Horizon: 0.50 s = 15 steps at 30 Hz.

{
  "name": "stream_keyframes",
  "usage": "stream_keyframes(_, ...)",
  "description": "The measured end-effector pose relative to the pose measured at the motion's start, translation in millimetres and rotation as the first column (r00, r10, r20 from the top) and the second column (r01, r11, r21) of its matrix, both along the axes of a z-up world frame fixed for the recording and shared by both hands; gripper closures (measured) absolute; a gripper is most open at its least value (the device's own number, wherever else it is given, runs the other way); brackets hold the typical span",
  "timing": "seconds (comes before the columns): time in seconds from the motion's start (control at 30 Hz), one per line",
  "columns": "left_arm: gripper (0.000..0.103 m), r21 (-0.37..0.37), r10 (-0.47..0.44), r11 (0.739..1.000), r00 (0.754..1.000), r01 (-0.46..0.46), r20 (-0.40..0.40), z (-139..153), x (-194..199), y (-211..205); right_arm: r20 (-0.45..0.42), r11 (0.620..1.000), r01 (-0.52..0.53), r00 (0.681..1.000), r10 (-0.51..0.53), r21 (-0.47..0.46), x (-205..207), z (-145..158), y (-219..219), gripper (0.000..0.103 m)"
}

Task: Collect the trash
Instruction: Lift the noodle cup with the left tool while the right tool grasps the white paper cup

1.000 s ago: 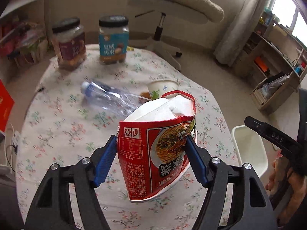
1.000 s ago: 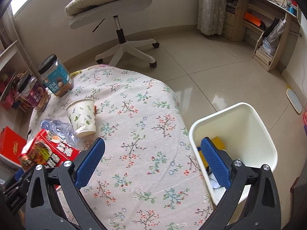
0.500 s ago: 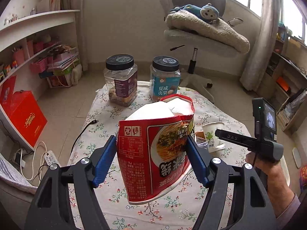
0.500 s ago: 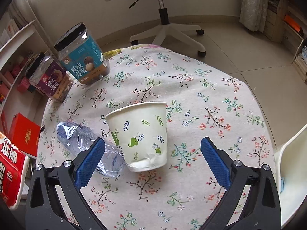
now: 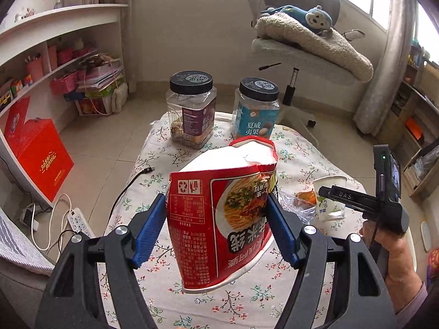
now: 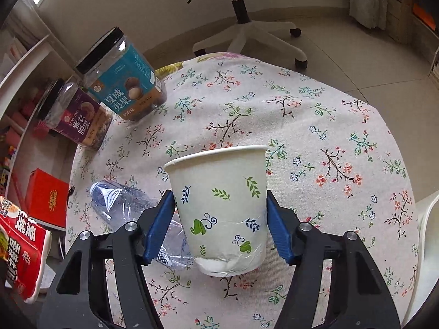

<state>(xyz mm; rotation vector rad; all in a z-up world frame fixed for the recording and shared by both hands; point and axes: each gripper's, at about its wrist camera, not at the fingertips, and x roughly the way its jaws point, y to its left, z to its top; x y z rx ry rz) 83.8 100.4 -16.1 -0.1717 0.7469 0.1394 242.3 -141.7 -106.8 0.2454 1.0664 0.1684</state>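
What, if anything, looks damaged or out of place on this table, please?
The noodle tub in the left gripper is crushed and torn at one end. The paper cup is dented near its base, and a crumpled bottle lies on its side.

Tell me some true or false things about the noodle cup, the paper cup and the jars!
1. The left gripper is shut on the red noodle cup. True.
2. The paper cup lies on its side. False: it stands upright between the right gripper's blue fingers.
3. Both jars have black lids. True: the teal jar and the purple jar.
4. The plastic bottle stands upright. False: it lies crushed on the floral tablecloth.
5. The noodle cup rests on the table. False: it is held up.
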Motion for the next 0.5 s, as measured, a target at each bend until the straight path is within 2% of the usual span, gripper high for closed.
stream_keyframes(0.3,0.032,-0.01,-0.003,1.0,0.999,0.003,0.04,9.3,-6.5,-3.7,0.135,0.999,-0.034,0.99,0.035,-0.005,-42.3,54.9,-10.2,0.041)
stream_keyframes(0.5,0.032,-0.02,-0.011,1.0,0.998,0.012,0.062,14.5,-8.0,-10.1,0.198,0.999,-0.038,0.979,0.04,-0.013,-69.4,76.6,-17.2,0.041)
